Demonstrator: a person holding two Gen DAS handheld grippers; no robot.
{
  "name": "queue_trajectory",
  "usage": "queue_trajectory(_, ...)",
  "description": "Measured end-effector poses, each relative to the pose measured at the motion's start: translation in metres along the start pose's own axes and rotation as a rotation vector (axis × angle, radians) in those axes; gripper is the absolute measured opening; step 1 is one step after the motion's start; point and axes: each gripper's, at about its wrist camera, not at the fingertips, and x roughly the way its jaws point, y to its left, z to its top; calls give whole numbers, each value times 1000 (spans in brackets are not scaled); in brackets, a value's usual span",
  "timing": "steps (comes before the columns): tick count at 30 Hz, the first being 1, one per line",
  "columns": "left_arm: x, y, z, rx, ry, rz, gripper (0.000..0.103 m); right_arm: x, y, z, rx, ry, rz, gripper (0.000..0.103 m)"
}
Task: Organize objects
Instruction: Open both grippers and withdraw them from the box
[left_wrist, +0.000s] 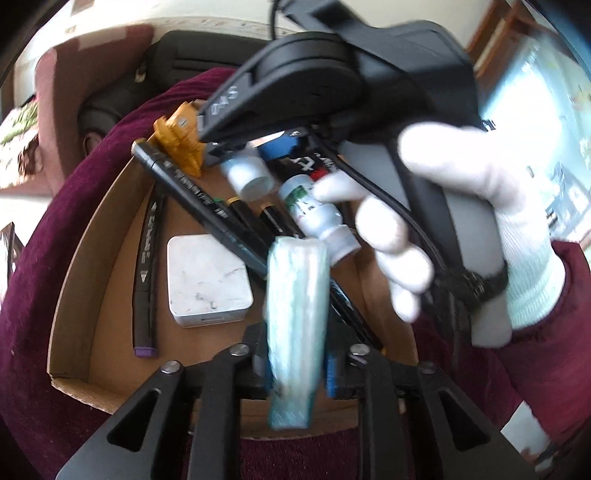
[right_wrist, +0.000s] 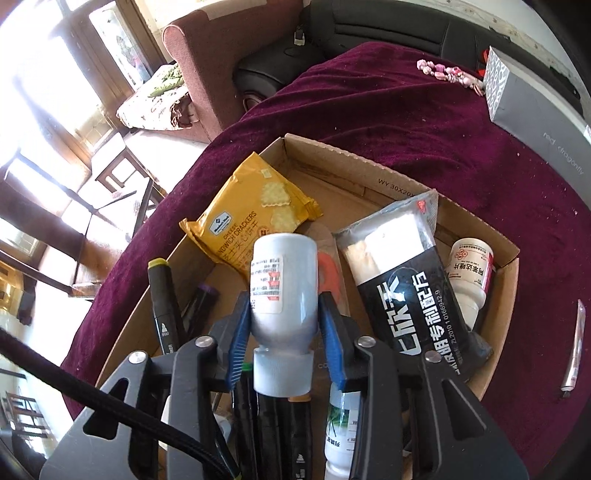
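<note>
Two grippers are over the cardboard box on the maroon-clothed tabletop. In the right wrist view, the right gripper points down into the box with its fingers spread on either side of a white bottle. We see a thin dark gap at each blue pad, so nothing is pinched. The bottle's cap points to six o'clock, and it lies over black markers at the near end of the box.

At eleven o'clock from the bottle a yellow cracker pack leans on the box wall. At two o'clock lies a black packet, and at three o'clock, beyond the packet, a red-labelled bottle is tucked in the corner.

In the left wrist view, the left gripper has a pale teal packet standing between its fingers. The packet is blurred, so we cannot tell whether the pads press on it.

On the box floor at nine o'clock from the packet sits a white tin, with a purple-capped marker beside it. At twelve o'clock lies a green-labelled bottle. A white-gloved hand at two o'clock holds the other gripper's handle.
</note>
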Motion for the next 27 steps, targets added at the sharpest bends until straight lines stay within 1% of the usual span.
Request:
queue_trajectory(1,-2,-2,0,10,-5,-3,33,-1,-1,1,8,-2,10,39)
queue_trajectory(2,-5,-3,-1,15,-12,-1,34,-3,-3,1,15,-4,19,40)
queue_trajectory(3,-8,-3,-1,14,-18,4,38,-5,-4,2,24,-9,23,40)
queue_trajectory(4,-11,-1,-1,7,-26,2,45,-8,-6,3,29,-18,27,40)
queue_trajectory(5,-13,1,-1,-4,-33,-10,48,-15,-7,4,36,-35,35,40)
queue_trajectory(6,-16,3,-1,-12,-40,-15,55,-20,-9,5,44,-48,40,42)
queue_trajectory(8,-23,6,-2,-18,-62,-5,61,-33,-11,7,59,-85,65,42)
queue_trajectory(9,-26,8,-3,-19,-68,-1,62,-42,-11,7,65,-113,98,44)
queue_trajectory(10,-30,8,-4,-19,-75,-2,62,-49,-9,7,66,-132,141,46)
queue_trajectory(11,-33,9,-7,-16,-79,-6,62,-54,-6,8,64,-138,228,55)
queue_trajectory(12,-37,9,-9,-11,-80,-9,62,-55,-3,8,64,-123,310,58)
queue_trajectory(14,-43,9,-14,0,-79,-13,62,-49,7,9,72,-57,521,58)
queue_trajectory(15,-46,8,-16,7,-80,-14,62,-45,12,9,71,-27,574,58)
queue_trajectory(16,-50,6,-19,18,-83,-14,62,-40,18,9,70,-1,609,58)
queue_trajectory(17,-50,6,-15,24,-85,-16,62,-32,25,9,66,27,625,58)
queue_trajectory(20,-52,3,-12,50,-93,-21,65,-13,40,8,49,92,639,58)
queue_trajectory(22,-55,-1,-13,70,-97,-20,66,-1,44,6,51,118,616,58)
queue_trajectory(24,-56,-6,-14,94,-99,-19,66,8,45,6,60,127,554,58)
queue_trajectory(27,-56,-13,-15,126,-100,-7,66,13,31,12,82,96,419,58)
